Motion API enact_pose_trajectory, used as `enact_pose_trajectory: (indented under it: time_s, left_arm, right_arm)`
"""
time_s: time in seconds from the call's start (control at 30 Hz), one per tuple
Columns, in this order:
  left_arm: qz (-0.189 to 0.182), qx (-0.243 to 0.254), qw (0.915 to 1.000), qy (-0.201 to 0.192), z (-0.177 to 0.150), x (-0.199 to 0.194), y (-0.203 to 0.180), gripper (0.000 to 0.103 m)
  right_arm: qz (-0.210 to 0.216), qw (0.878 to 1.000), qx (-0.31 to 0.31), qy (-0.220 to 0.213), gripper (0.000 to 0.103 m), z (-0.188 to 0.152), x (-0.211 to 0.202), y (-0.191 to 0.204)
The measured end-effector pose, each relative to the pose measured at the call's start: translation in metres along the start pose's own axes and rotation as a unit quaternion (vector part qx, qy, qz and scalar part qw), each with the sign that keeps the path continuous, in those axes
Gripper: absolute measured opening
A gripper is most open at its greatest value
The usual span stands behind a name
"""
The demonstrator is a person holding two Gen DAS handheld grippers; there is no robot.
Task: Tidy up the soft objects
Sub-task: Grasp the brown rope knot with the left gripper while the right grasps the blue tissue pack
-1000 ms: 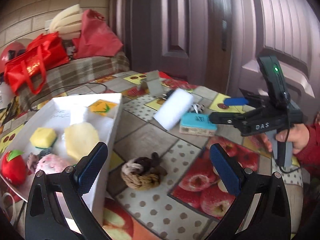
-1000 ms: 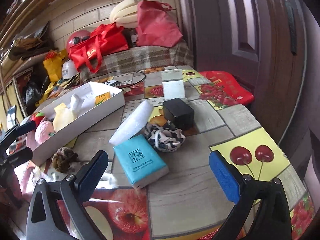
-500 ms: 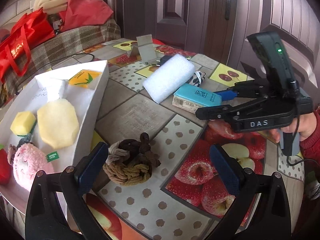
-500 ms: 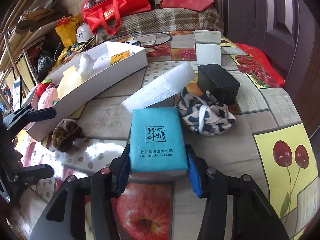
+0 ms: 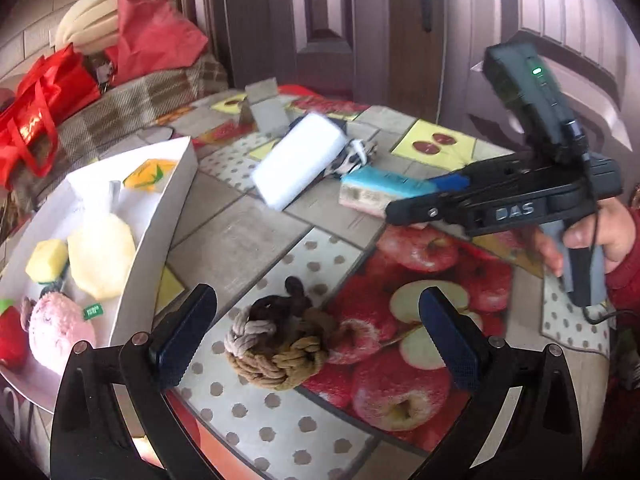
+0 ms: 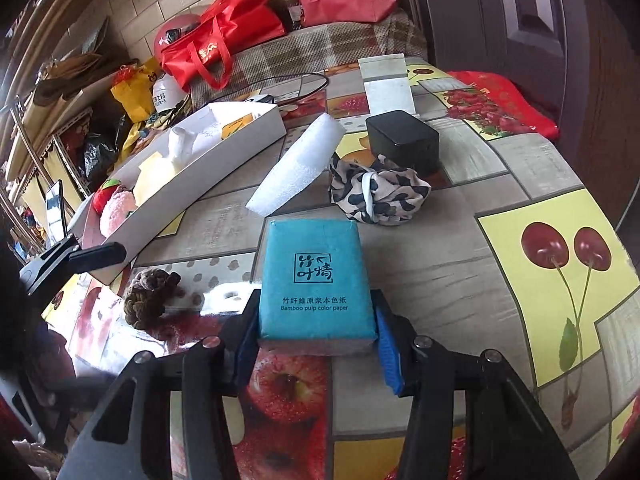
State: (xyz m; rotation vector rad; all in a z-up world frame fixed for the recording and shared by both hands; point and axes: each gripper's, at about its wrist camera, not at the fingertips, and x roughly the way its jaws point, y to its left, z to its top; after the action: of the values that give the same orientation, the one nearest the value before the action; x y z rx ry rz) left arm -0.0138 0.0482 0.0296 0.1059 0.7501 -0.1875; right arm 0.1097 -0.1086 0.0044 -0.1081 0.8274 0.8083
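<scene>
Between the right gripper's [image 6: 316,334] pads sits a teal tissue pack [image 6: 316,280], clamped at its near end. Spread wide, the left gripper [image 5: 316,336] frames a knotted rope ball [image 5: 278,342] on the tablecloth. Beside it, the white tray [image 5: 160,240] holds yellow sponges [image 5: 100,254], a pink plush [image 5: 58,330] and a strawberry toy [image 5: 10,338].

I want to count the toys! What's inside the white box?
In the white box: a red strawberry toy, a pink plush, two yellow sponges, a white bottle-like thing and a yellow packet. Anything underneath them is hidden.
</scene>
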Motion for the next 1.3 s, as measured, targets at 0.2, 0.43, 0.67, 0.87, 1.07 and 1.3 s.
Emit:
enact_pose_trajectory:
  time_s: [0.2, 0.43, 0.67, 0.87, 1.07, 1.3]
  left_arm:
    - [0.008, -0.013, 0.9986, 0.051, 0.001, 0.022, 0.007, 0.099]
    - [0.003, -0.034, 0.9978, 0.056, -0.004, 0.023, 0.011, 0.042]
    - [0.022, -0.028, 0.9989, -0.029, -0.006, -0.012, 0.008, 0.03]
    - [0.054, -0.08, 0.9847, -0.145, -0.017, -0.055, 0.027, 0.03]
    - [0.098, -0.079, 0.9723, -0.197, -0.022, -0.073, 0.03, 0.031]
    - [0.12, -0.094, 0.9661, -0.208, -0.027, -0.077, 0.038, 0.031]
  right_arm:
    - [0.003, 1.0, 0.003, -0.003, 0.051, -0.001, -0.001, -0.001]
    - [-0.002, 1.0, -0.008, -0.006, 0.051, -0.001, -0.002, 0.003]
    - [-0.017, 0.994, -0.055, -0.089, 0.05, -0.008, -0.032, 0.023]
    - [-0.036, 0.978, -0.094, -0.182, 0.05, -0.013, -0.057, 0.048]
    - [-0.033, 0.977, -0.086, -0.191, 0.05, -0.01, -0.05, 0.06]
    - [-0.039, 0.976, -0.078, -0.198, 0.05, -0.011, -0.048, 0.066]
